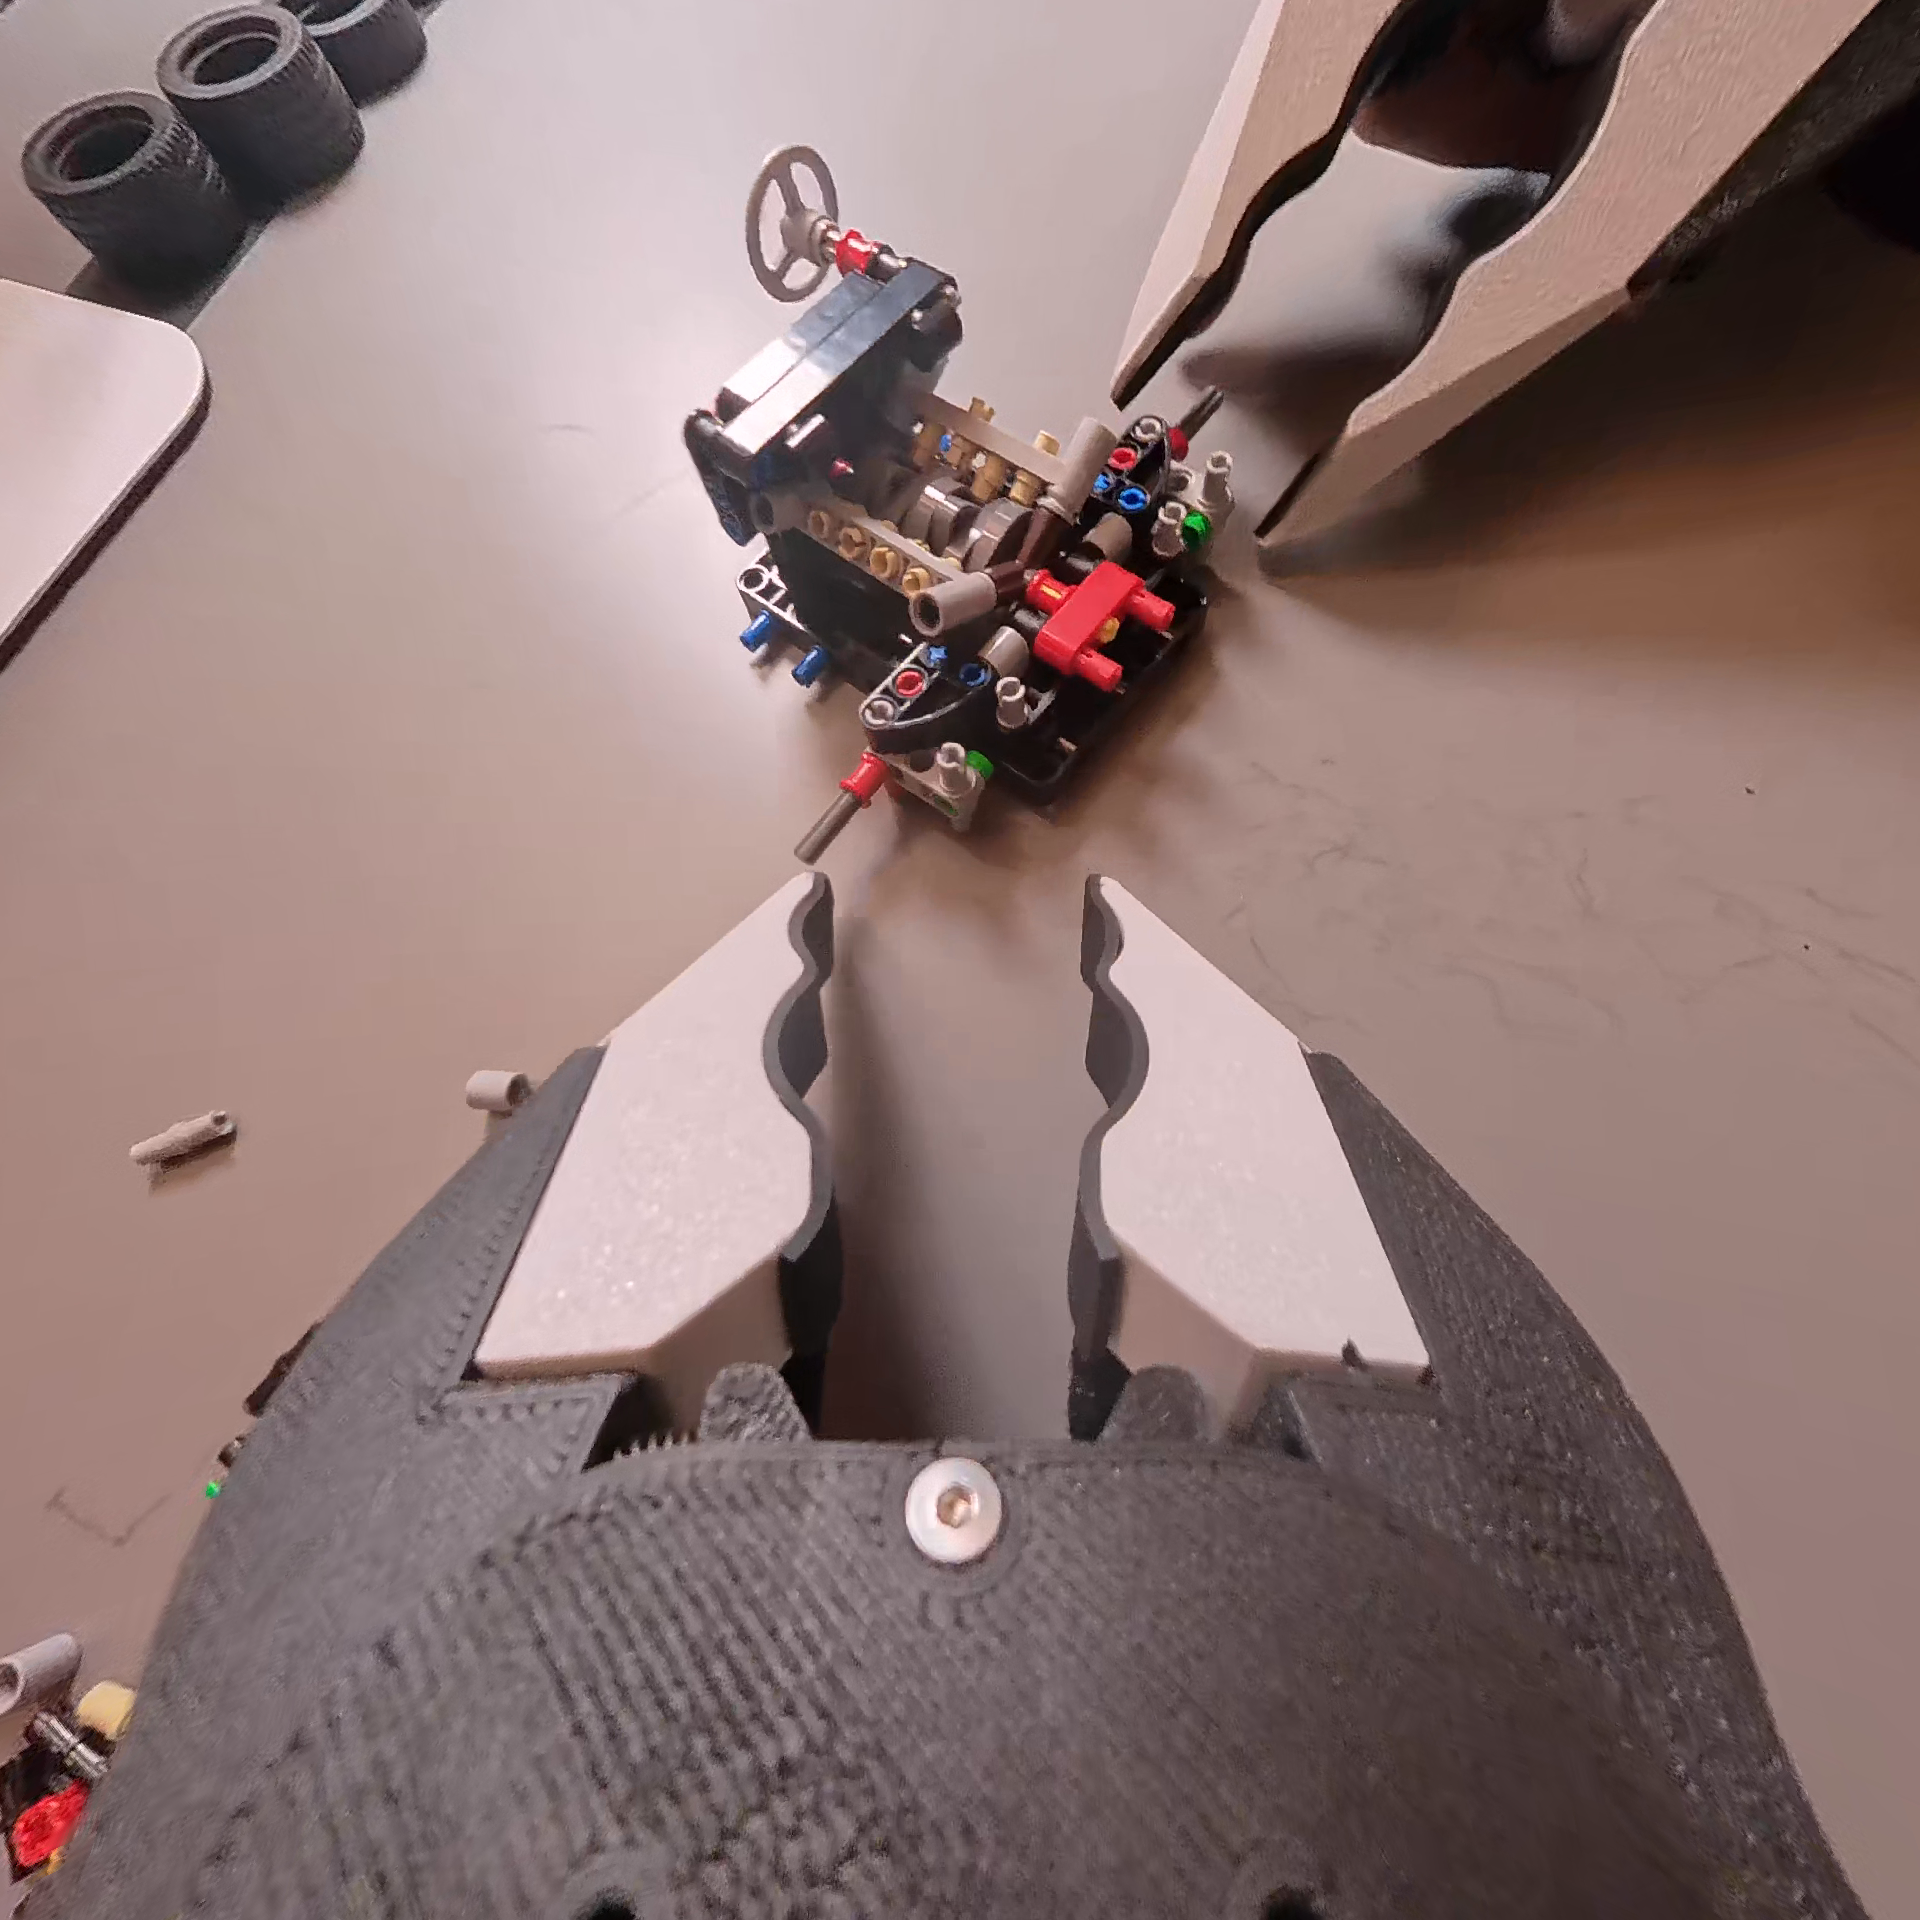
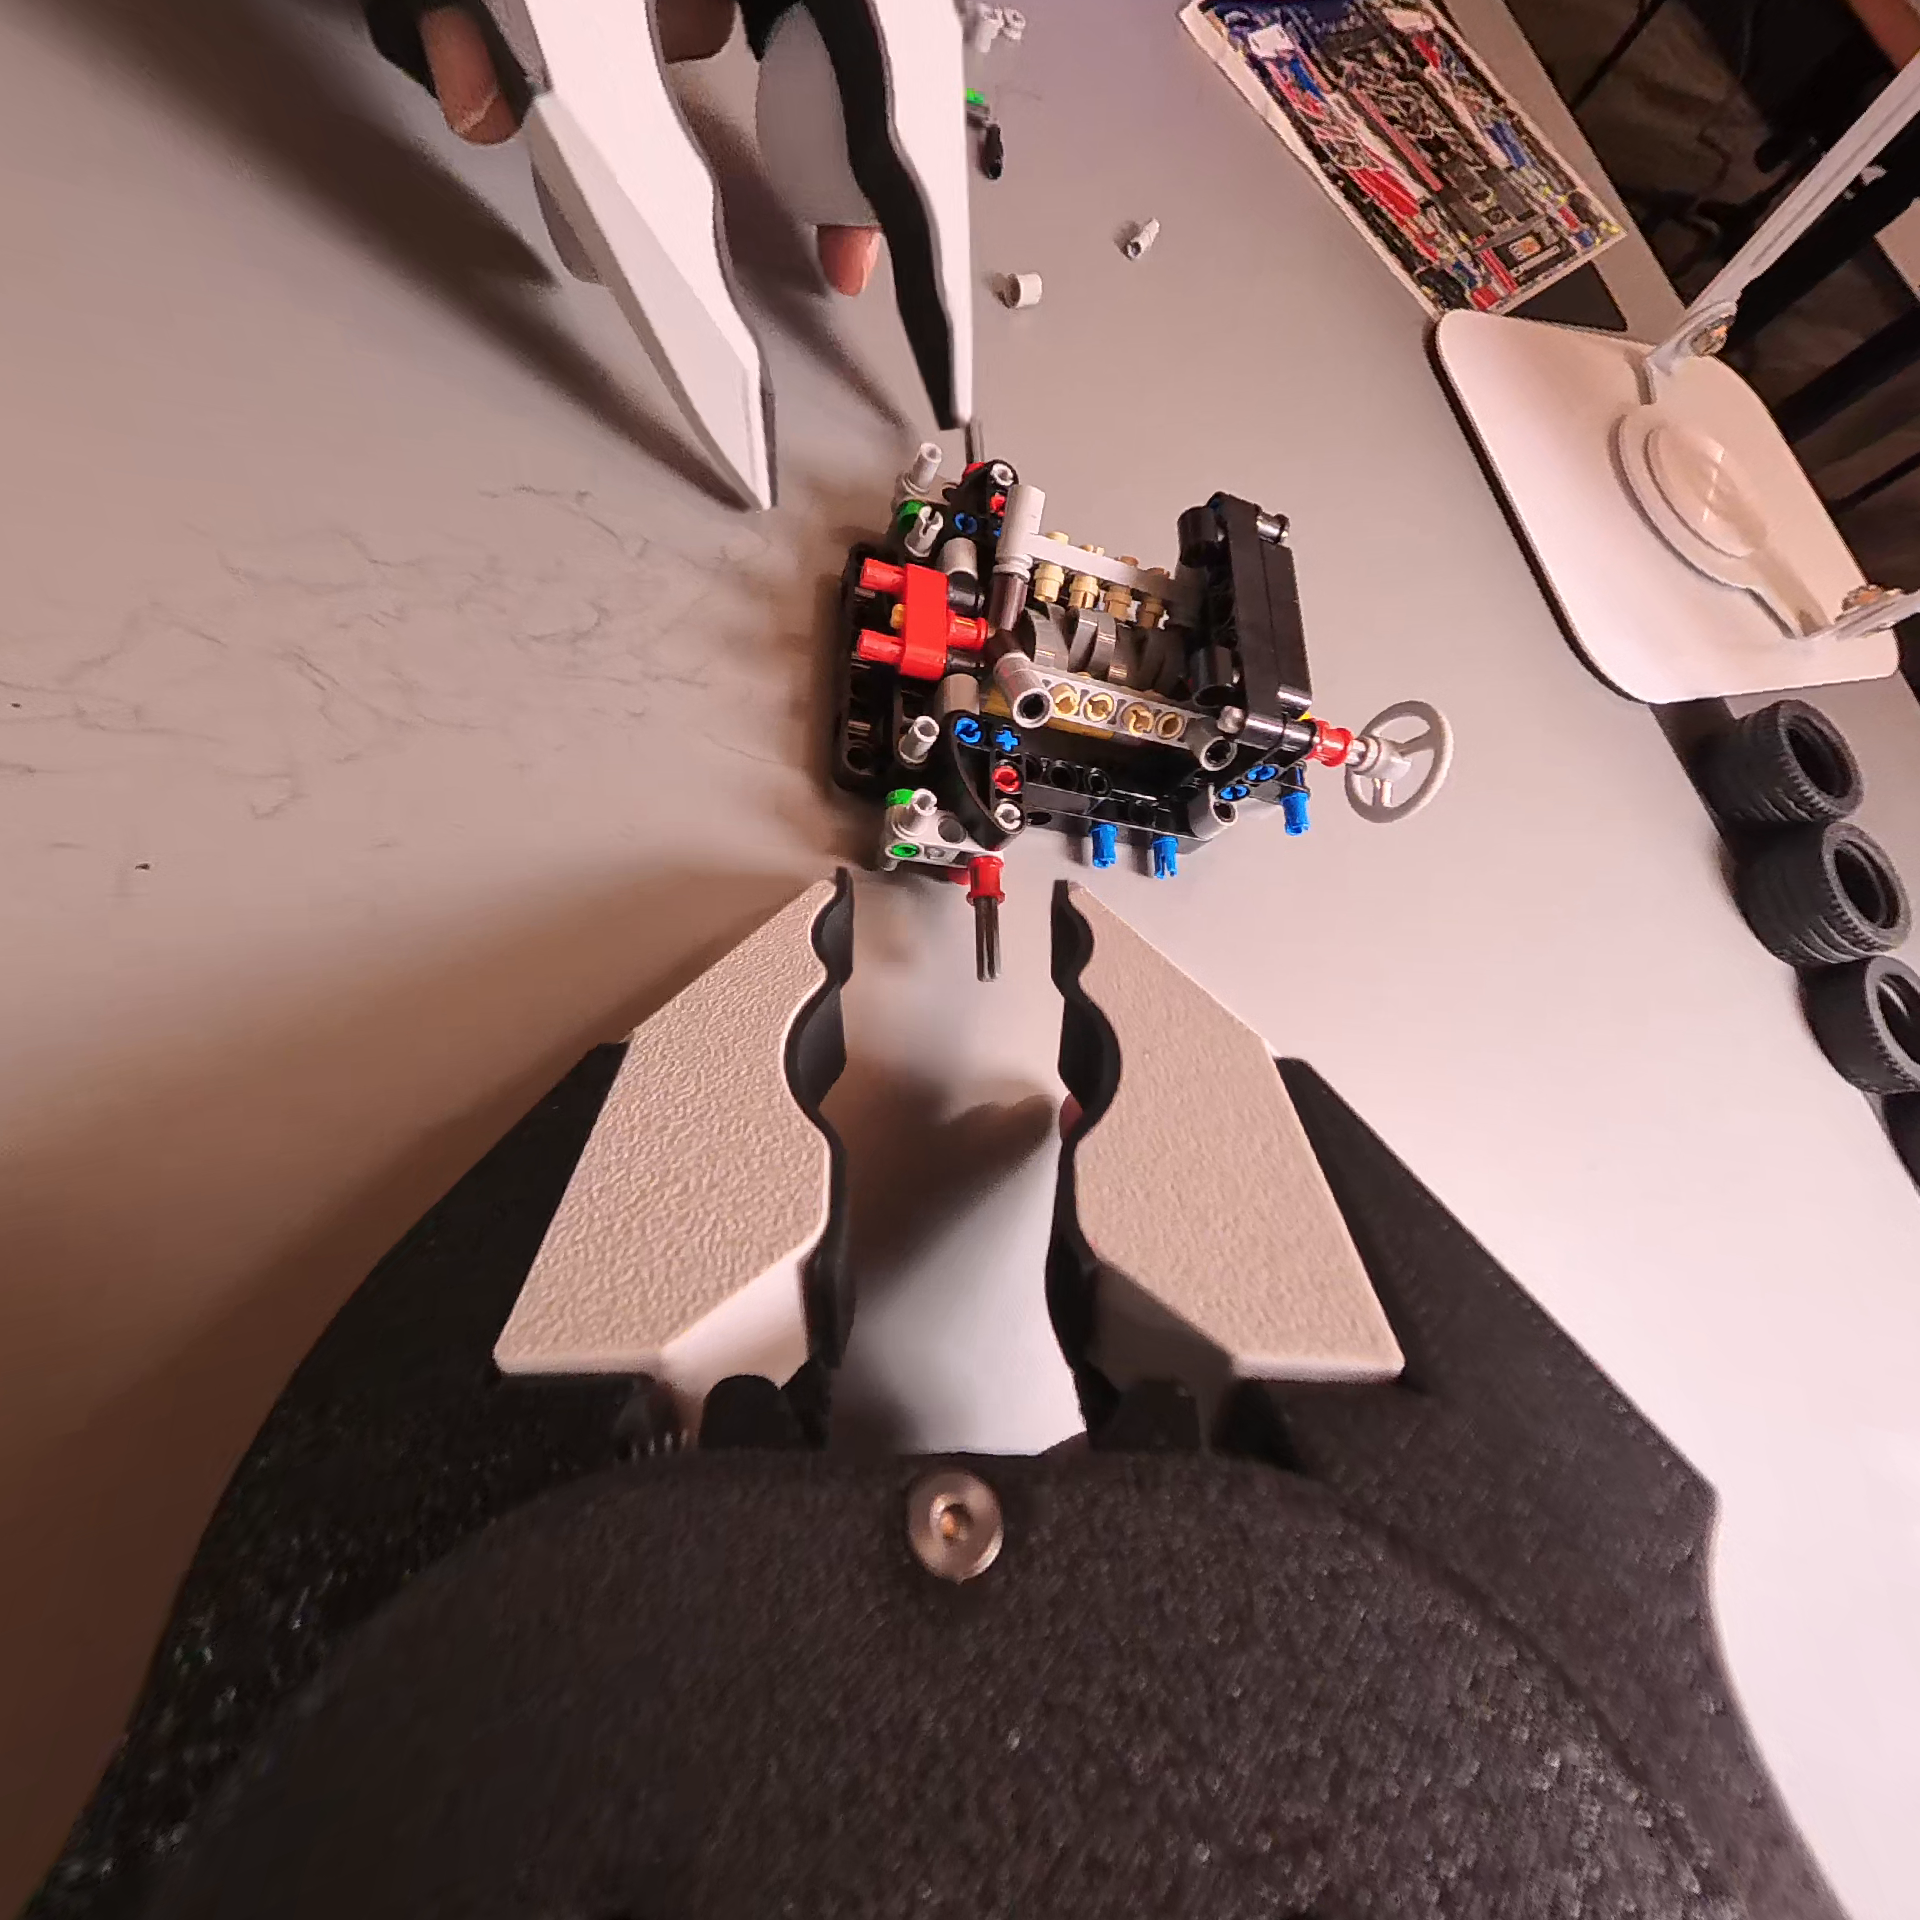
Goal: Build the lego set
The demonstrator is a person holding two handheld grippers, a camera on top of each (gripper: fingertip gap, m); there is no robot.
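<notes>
Both claws released, nothing gripped. Lego chassis assembly [image 1: 935,540] sits mid-frame on the counter [image 1: 416,727], between left claw [image 1: 956,894] and right claw [image 2: 951,894]. Its dark axle [image 2: 985,935] pokes between the right fingertips. Tyres [image 2: 1808,831] right edge.

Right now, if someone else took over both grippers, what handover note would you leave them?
Left gripper: open, empty, just short of the model's dark axle.
Right gripper: open, empty, its tips either side of the opposite axle, not closed on it.
Model sits on the table, partly built, steering wheel fitted.
Left to do: tyres stand loose at the table edge, small grey pieces lie unused. Instruction booklet is nearby.
</notes>
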